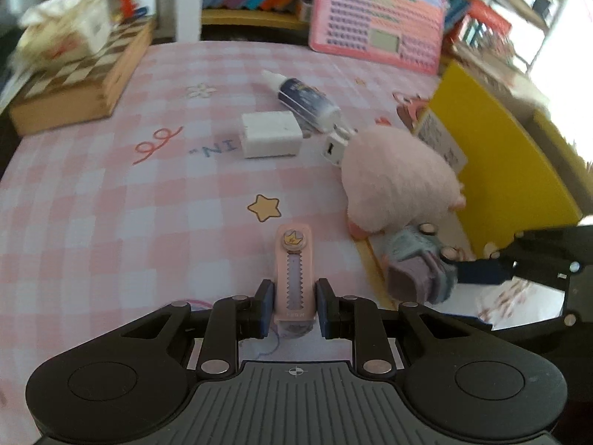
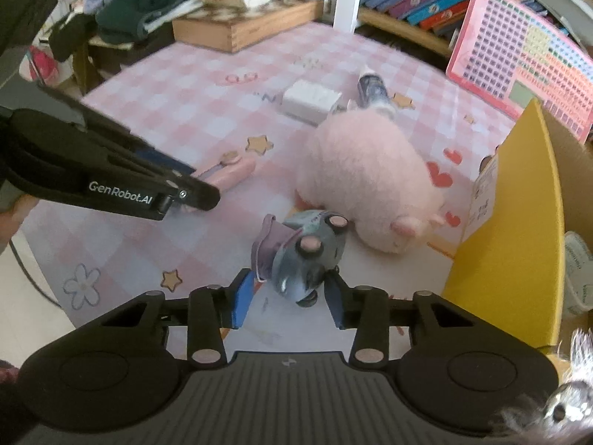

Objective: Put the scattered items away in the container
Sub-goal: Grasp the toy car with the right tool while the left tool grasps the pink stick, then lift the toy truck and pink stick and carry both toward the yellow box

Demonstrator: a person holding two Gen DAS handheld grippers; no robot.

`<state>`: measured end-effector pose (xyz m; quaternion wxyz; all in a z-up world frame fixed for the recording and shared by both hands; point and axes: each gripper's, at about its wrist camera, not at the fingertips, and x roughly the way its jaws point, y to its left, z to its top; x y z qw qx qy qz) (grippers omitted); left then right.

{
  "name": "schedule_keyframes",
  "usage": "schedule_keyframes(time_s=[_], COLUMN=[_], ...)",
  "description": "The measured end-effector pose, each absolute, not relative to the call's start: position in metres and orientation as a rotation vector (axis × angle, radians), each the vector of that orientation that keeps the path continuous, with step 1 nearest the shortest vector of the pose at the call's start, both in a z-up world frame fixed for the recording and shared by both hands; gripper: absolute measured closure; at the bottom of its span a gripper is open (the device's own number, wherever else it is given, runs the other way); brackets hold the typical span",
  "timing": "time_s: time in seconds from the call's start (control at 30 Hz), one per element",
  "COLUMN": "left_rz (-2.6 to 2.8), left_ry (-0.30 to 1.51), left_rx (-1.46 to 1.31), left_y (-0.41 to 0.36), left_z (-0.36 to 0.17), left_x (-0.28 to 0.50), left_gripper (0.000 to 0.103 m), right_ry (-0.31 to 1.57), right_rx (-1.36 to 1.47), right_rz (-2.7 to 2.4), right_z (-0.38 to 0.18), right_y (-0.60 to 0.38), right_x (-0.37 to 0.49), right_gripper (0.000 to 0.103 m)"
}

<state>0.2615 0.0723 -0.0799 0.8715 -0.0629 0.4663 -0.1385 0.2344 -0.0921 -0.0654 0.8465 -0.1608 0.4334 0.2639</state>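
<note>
Pink cutter [image 1: 294, 278] sits clamped by its end in your left gripper [image 1: 294, 306], your right gripper [image 2: 288, 298] pinches the grey mouse toy [image 2: 304, 259], both gripped low so they'll clear the yellow box [image 2: 519, 222] wall beside you

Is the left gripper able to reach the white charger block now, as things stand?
Probably not yet. The left gripper is shut on the pink utility knife, so it has no free jaws. The path itself looks free: only bare checked cloth lies between it and the white charger block.
</note>
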Motion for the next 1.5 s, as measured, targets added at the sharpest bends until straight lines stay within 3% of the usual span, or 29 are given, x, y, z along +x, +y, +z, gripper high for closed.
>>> schedule_keyframes(time_s=[0.4,0.43,0.77,0.8,0.87,0.93,1.17,1.3,1.5], left_rz=[-0.273,-0.272,-0.227,-0.224,-0.221,-0.221,-0.218,-0.214,-0.219], left_ry=[0.975,0.969,0.954,0.951,0.943,0.936,0.954,0.952,0.963], left_rx=[-0.485,-0.497,-0.533,-0.537,-0.537,-0.537,-0.550,-0.546,-0.543], left_y=[0.103,0.105,0.120,0.122,0.122,0.122,0.120,0.120,0.118], left_z=[-0.075,-0.074,-0.075,-0.075,-0.073,-0.072,-0.078,-0.076,-0.076], left_x=[0.239,0.237,0.220,0.219,0.216,0.214,0.212,0.213,0.217], left_gripper=[0.081,0.081,0.081,0.081,0.081,0.081,0.081,0.081,0.081], right_ry=[0.879,0.878,0.946,0.938,0.919,0.903,0.925,0.915,0.963], right_rx=[-0.282,-0.284,-0.290,-0.290,-0.298,-0.309,-0.328,-0.340,-0.346], right_rz=[0.562,0.564,0.542,0.540,0.537,0.531,0.505,0.488,0.487], right_z=[-0.048,-0.047,-0.058,-0.056,-0.053,-0.052,-0.060,-0.062,-0.073], right_y=[-0.095,-0.095,-0.090,-0.090,-0.090,-0.091,-0.089,-0.086,-0.080], right_x=[0.221,0.219,0.216,0.214,0.210,0.207,0.213,0.220,0.236], right_gripper=[0.073,0.095,0.098,0.097,0.083,0.052,0.048,0.035,0.033])
